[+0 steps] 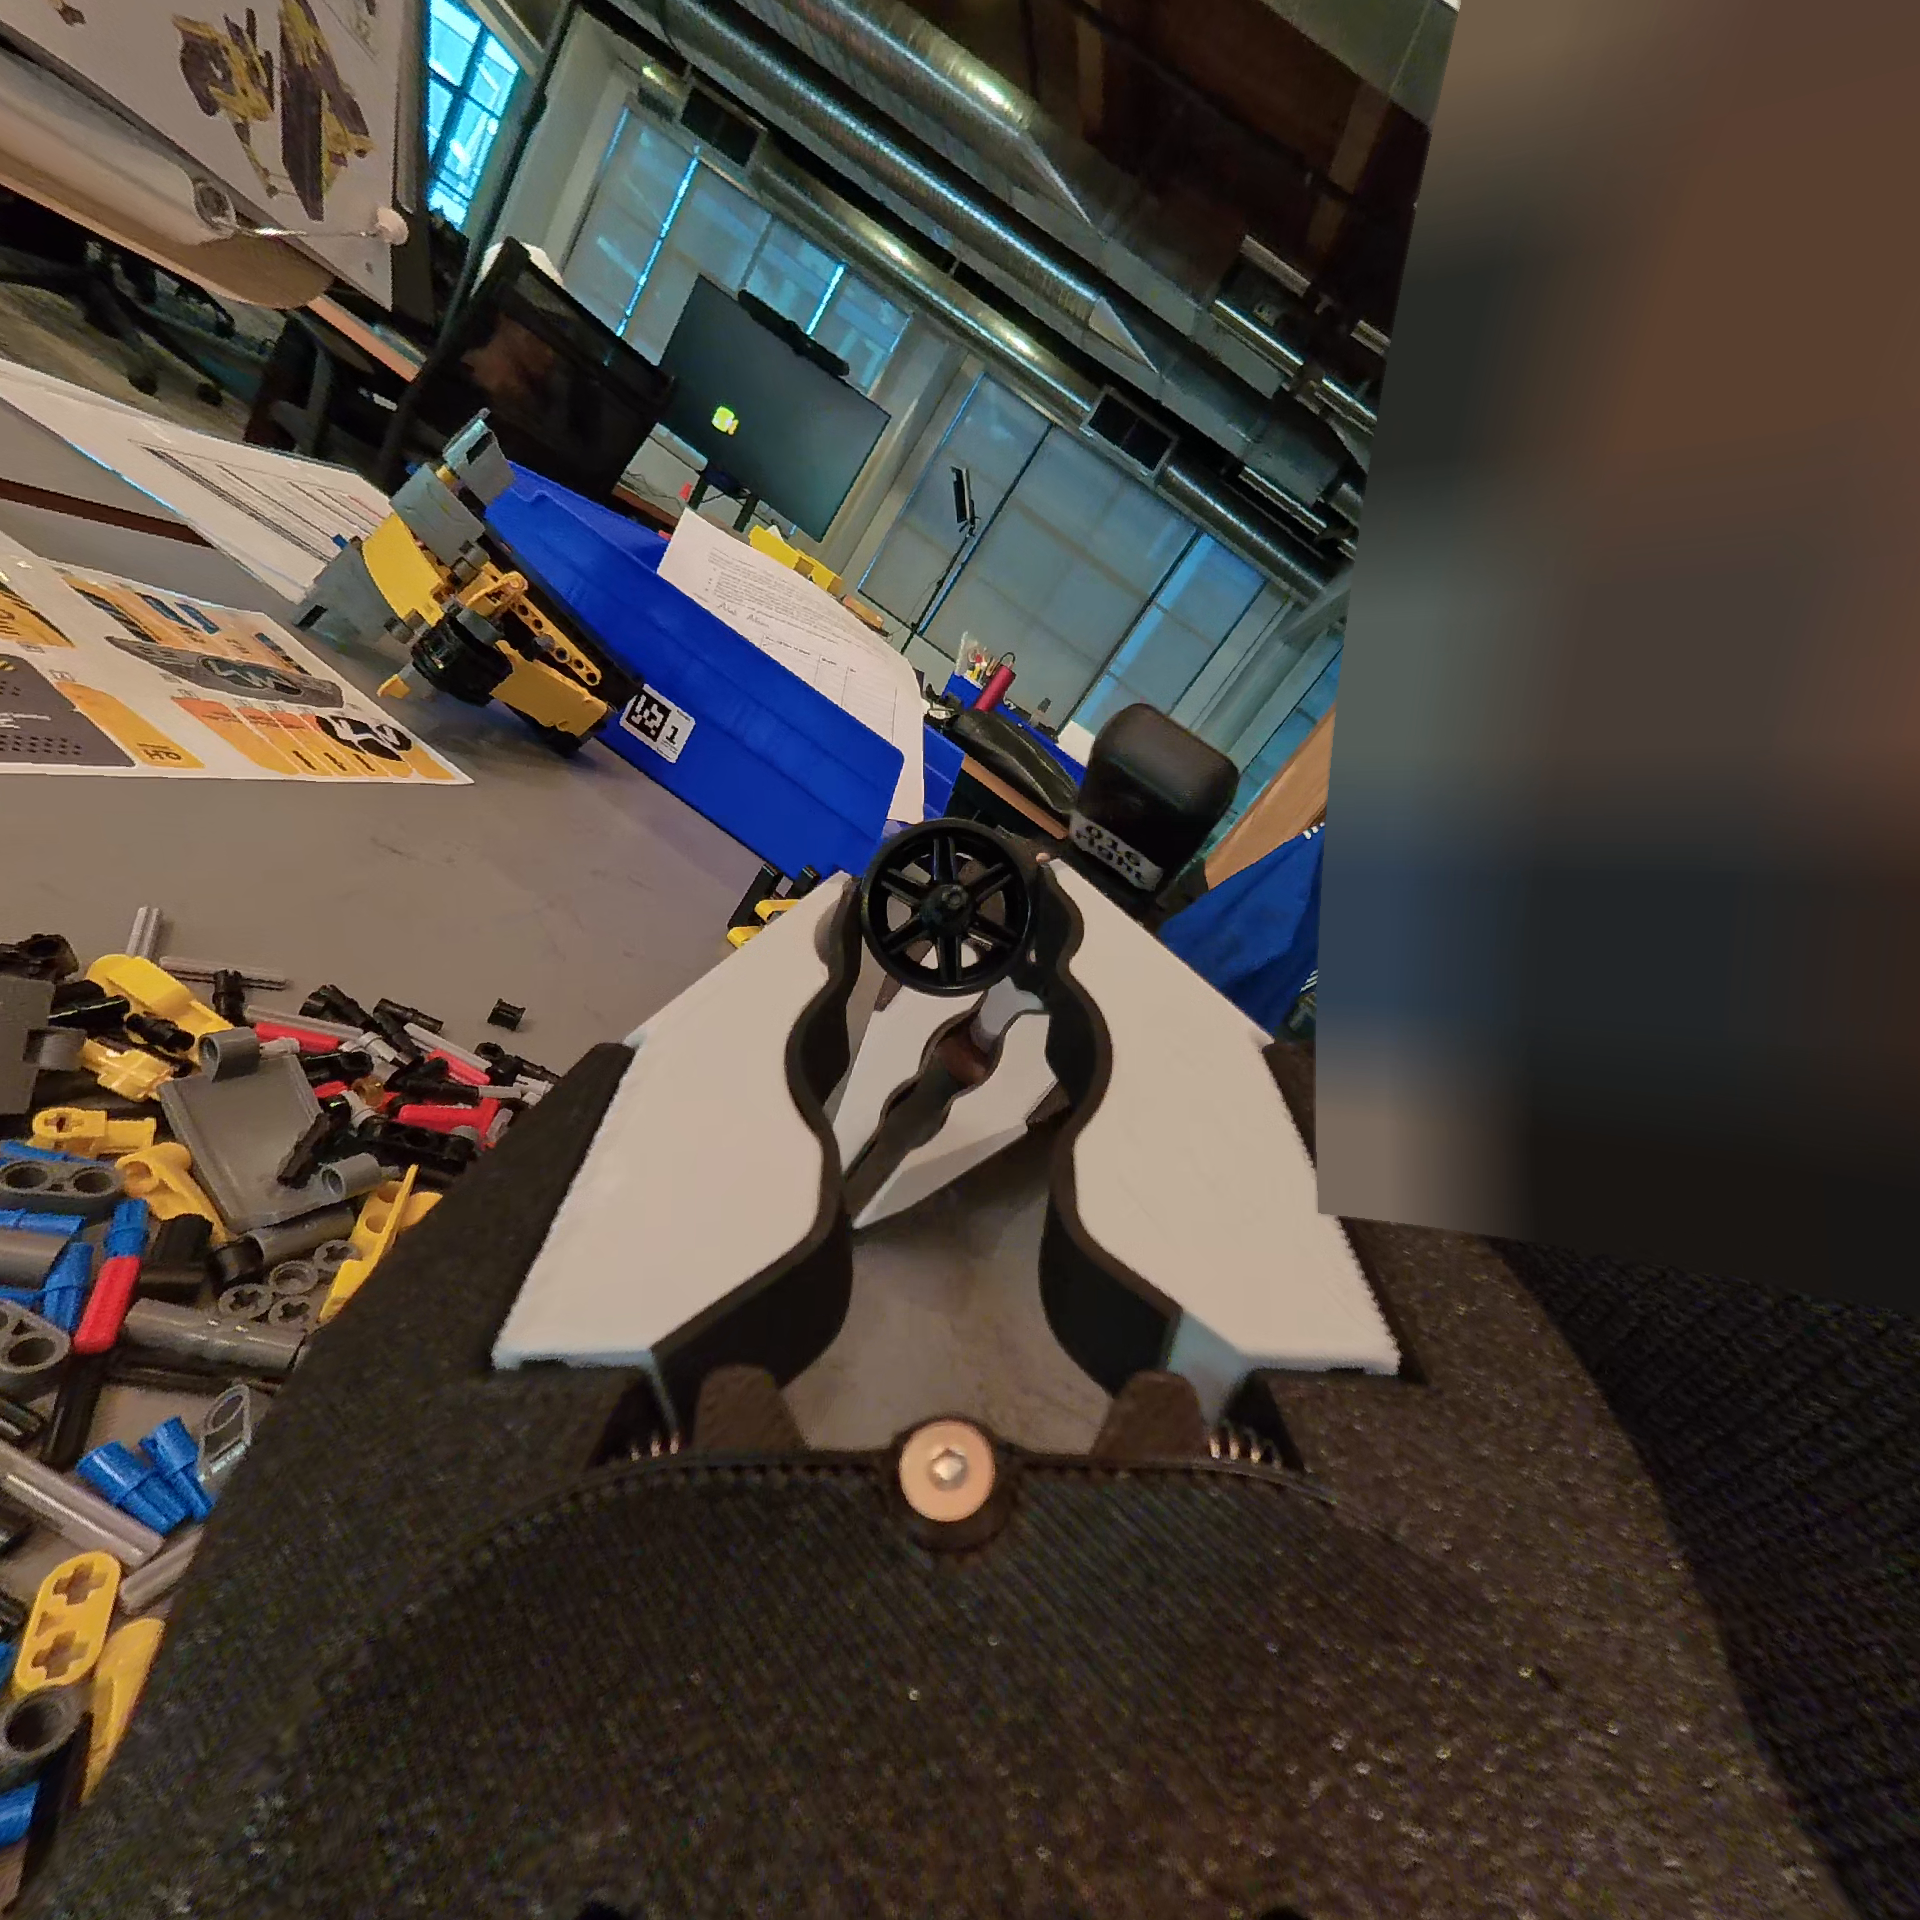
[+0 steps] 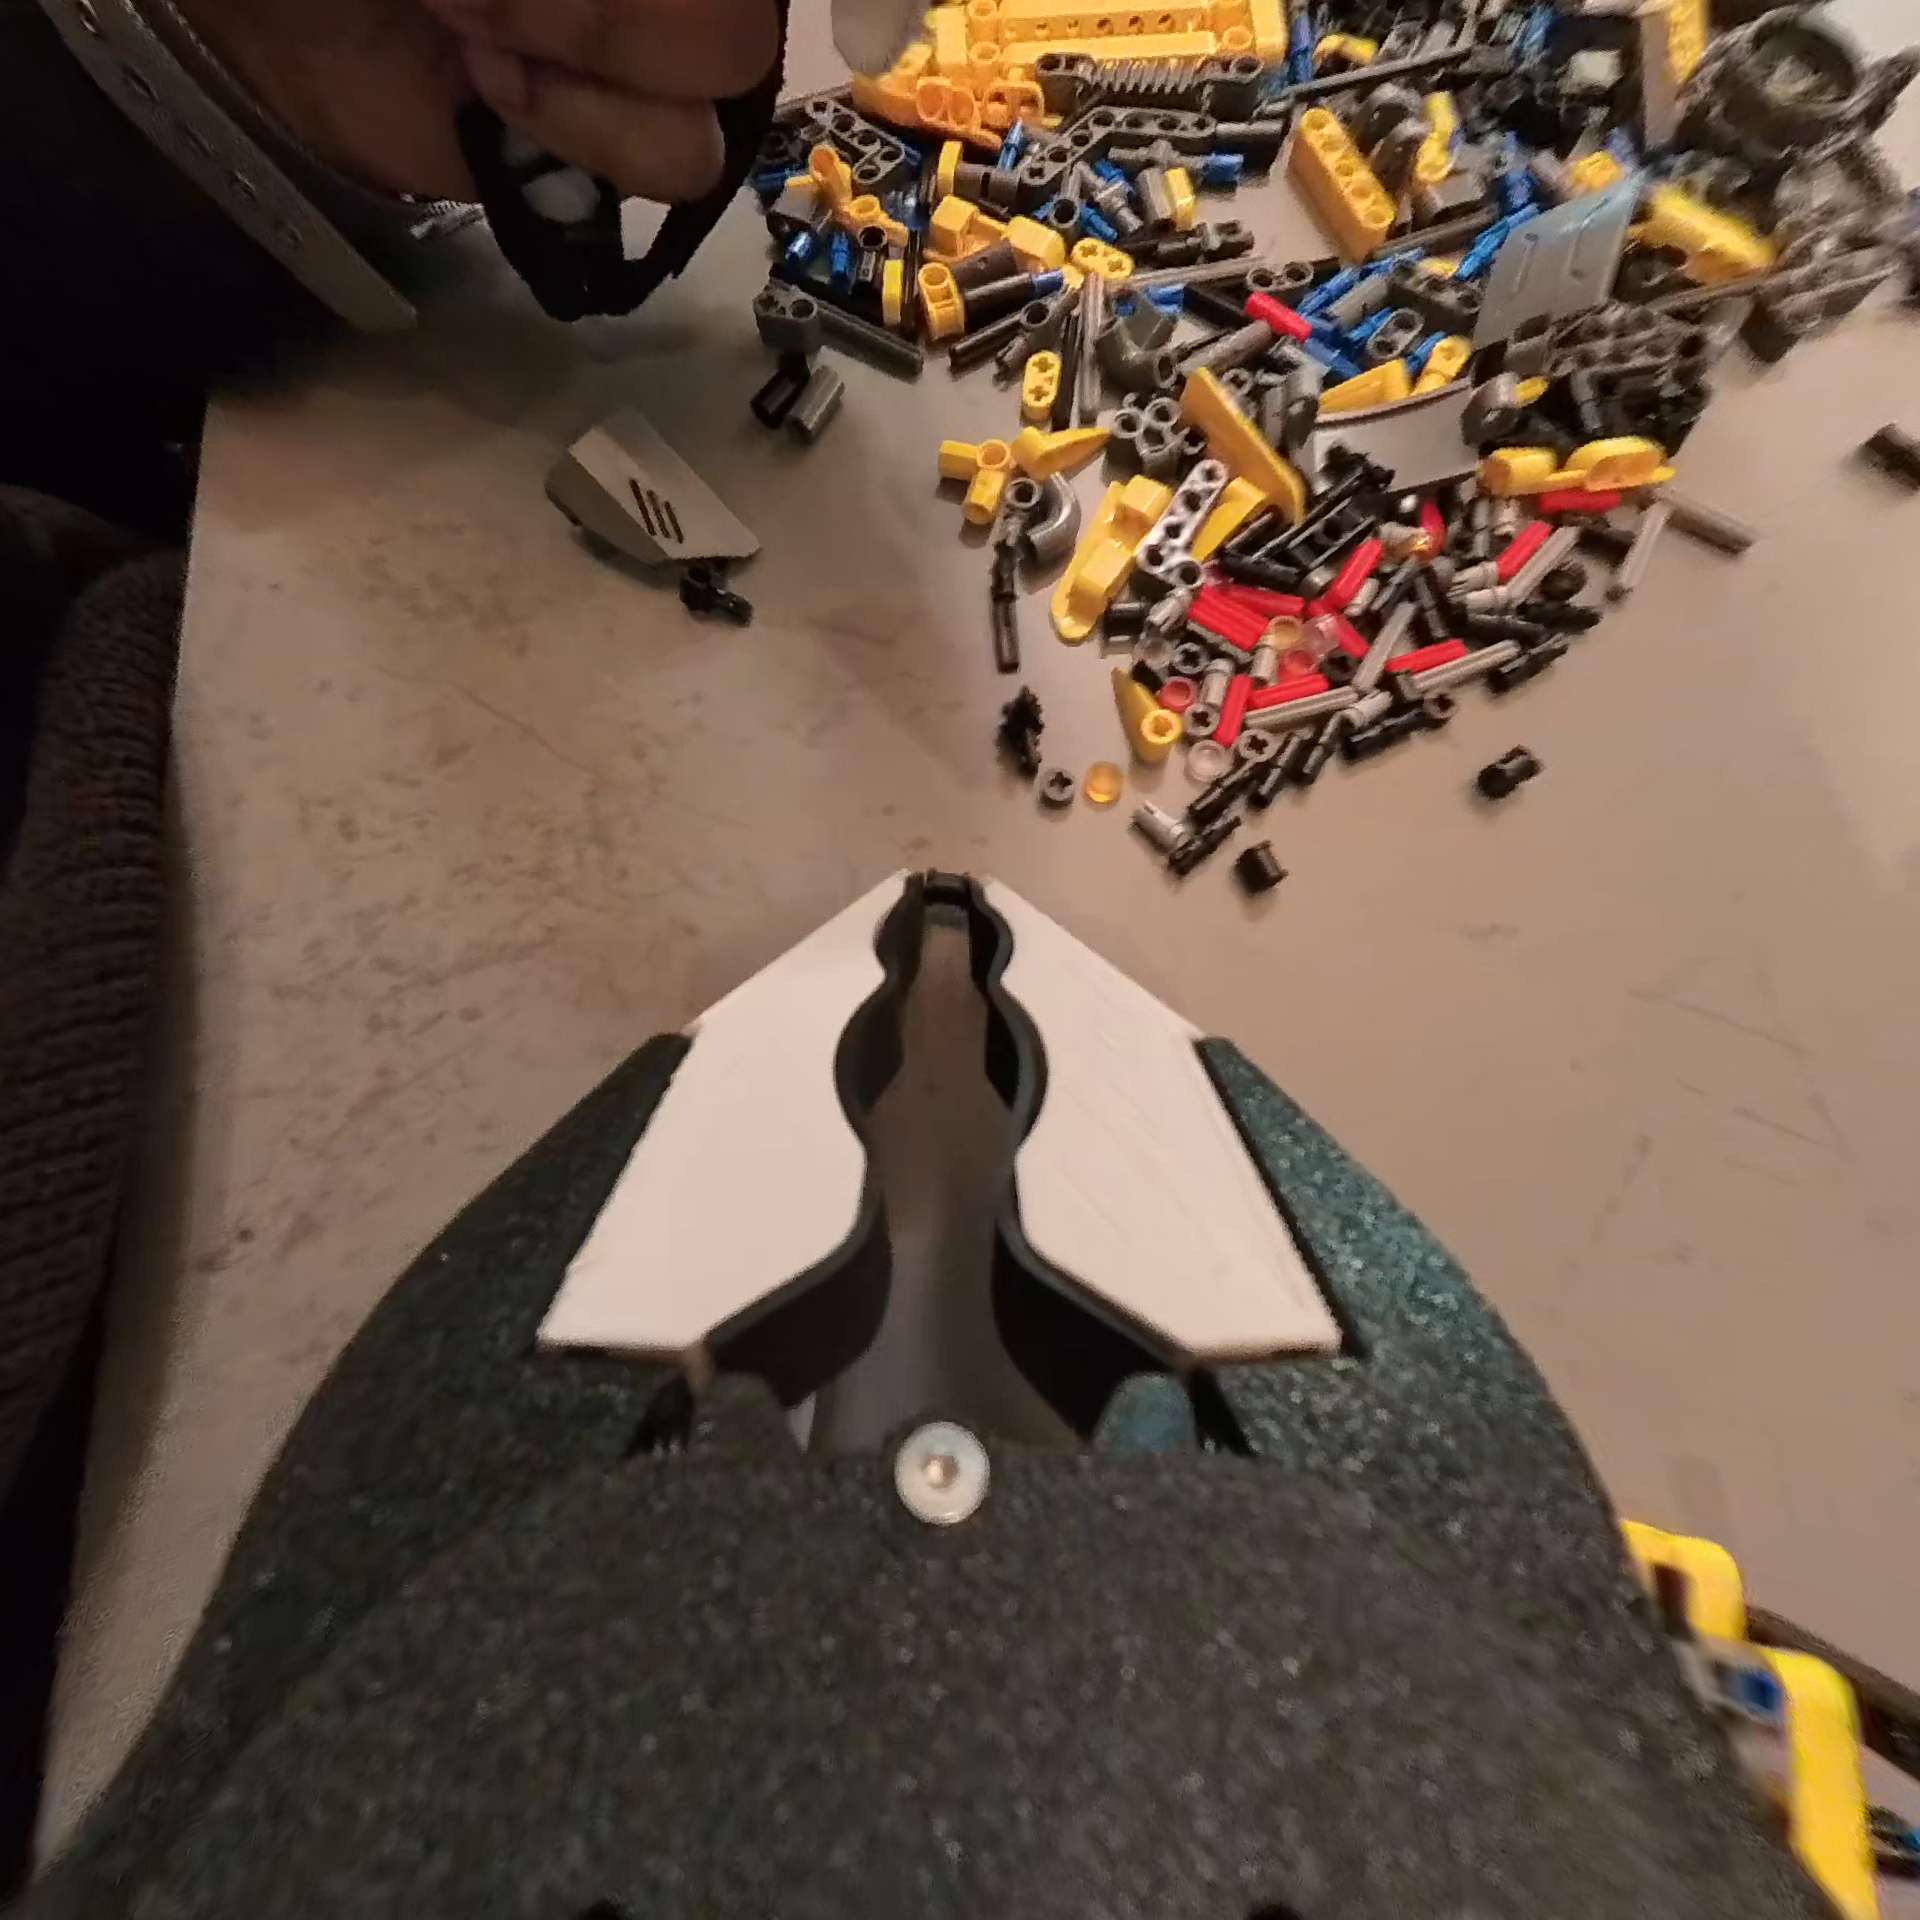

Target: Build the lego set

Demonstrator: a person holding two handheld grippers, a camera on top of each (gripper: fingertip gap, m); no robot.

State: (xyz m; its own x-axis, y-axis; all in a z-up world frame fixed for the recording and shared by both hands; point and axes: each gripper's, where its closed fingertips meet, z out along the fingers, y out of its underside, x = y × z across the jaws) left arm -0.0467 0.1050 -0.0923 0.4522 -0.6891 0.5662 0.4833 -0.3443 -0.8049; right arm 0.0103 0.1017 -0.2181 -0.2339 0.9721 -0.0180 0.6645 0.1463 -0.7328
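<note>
Clamping a black spoked plastic wheel rim (image 1: pixel 945 906) at its fingertips, the left gripper (image 1: pixel 948 935) hangs above the grey tabletop (image 1: pixel 416 862). Beside the loose heap of building pieces (image 2: pixel 1299 416), the right gripper (image 2: pixel 943 885) pinches a small black pin (image 2: pixel 943 883), nearly closed.

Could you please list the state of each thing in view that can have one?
Left gripper: shut on the black spoked plastic wheel, held off the table.
Right gripper: shut on a small black plastic piece, above the bare grey table.
Yellow and grey brick model: partly built, resting on the table.
Dark wall screen: mostly dark.
</note>
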